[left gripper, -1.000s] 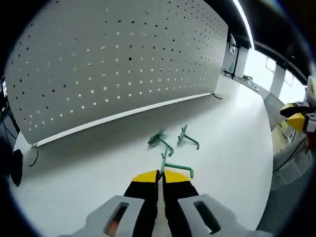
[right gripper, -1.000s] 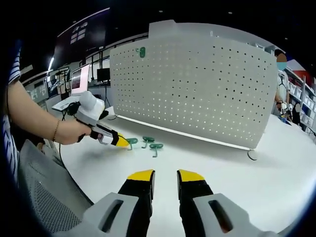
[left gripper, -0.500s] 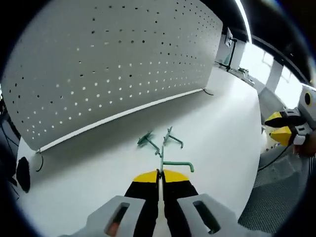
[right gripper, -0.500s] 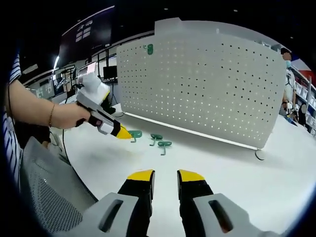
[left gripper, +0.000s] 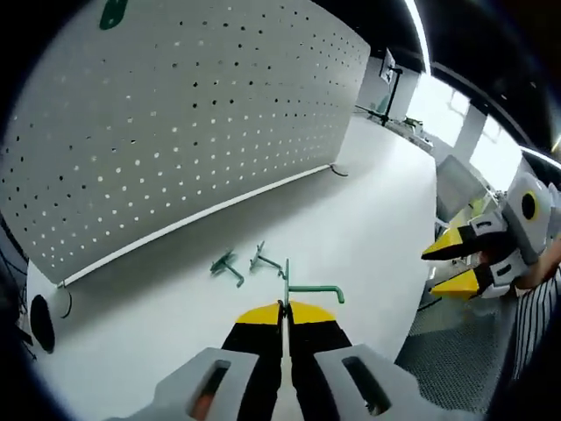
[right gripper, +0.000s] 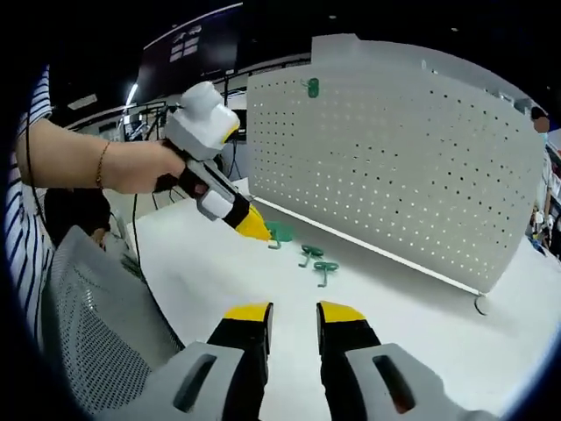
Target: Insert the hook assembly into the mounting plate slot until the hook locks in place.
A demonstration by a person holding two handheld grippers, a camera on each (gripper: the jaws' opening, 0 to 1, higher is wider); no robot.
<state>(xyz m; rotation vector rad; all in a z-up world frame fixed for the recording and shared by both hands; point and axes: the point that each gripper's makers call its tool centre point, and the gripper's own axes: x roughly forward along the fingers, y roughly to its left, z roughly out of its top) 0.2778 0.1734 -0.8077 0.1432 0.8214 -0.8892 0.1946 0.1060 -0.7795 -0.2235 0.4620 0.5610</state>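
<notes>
The left tongs [left gripper: 287, 309] are pinched fully together on the straight shank of a green hook [left gripper: 302, 288], which stands up from the yellow tips with its arm bending off to the side, lifted clear of the tabletop [left gripper: 368, 219]. In the right gripper view the same left tongs [right gripper: 254, 226] angle downward from a person's hand [right gripper: 145, 167], the forearm reaching in level from the left with a thin bracelet [right gripper: 101, 163] at the wrist, and the hook [right gripper: 280, 233] shows green at the tip. The right tongs [right gripper: 294, 313] hover above the near edge of the white tabletop [right gripper: 219, 272] with the jaws parted by a clear gap and nothing between them; in the left gripper view the right tongs [left gripper: 456, 263] sit off to the far right, spread apart and pointing toward the tabletop.

The white pegboard [left gripper: 175, 114] stands upright along the far side of the tabletop, its face covered in rows of small holes. In the right gripper view the pegboard [right gripper: 403, 167] carries one green hook already mounted [right gripper: 312, 87] near its upper left corner; the mounted hook [left gripper: 112, 13] also shows at the top of the left gripper view.

Two loose green hooks [left gripper: 245, 263] lie side by side on the tabletop between the held hook and the pegboard's foot, near each other; in the right gripper view the loose hooks [right gripper: 318, 261] rest just beyond the left tongs' tip.
</notes>
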